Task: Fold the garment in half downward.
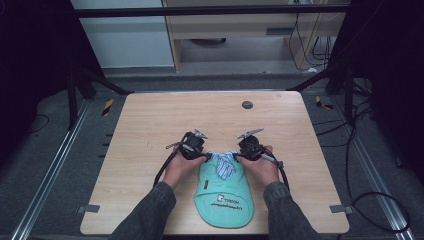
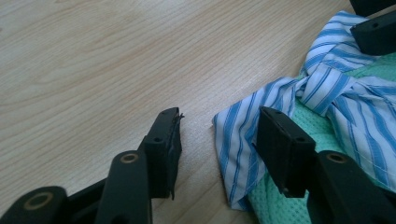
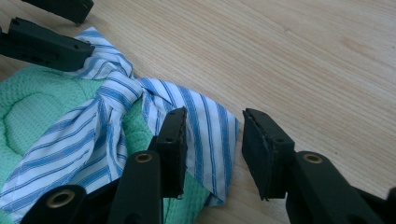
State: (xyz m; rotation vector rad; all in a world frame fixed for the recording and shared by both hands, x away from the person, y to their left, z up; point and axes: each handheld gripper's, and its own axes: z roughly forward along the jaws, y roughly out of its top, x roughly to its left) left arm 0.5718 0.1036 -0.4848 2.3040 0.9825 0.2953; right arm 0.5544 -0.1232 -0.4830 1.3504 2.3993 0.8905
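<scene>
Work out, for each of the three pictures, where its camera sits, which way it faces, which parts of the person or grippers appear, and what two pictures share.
High view: fixed above the person's side, looking forward and down on the table; forearms, hands, left gripper and right gripper.
Left gripper view: rides the left gripper, looking along its open jaws at the striped collar.
Right gripper view: rides the right gripper, jaws open, facing the same collar.
Shared: both gripper views show the green bib and the opposite gripper's jaws.
</scene>
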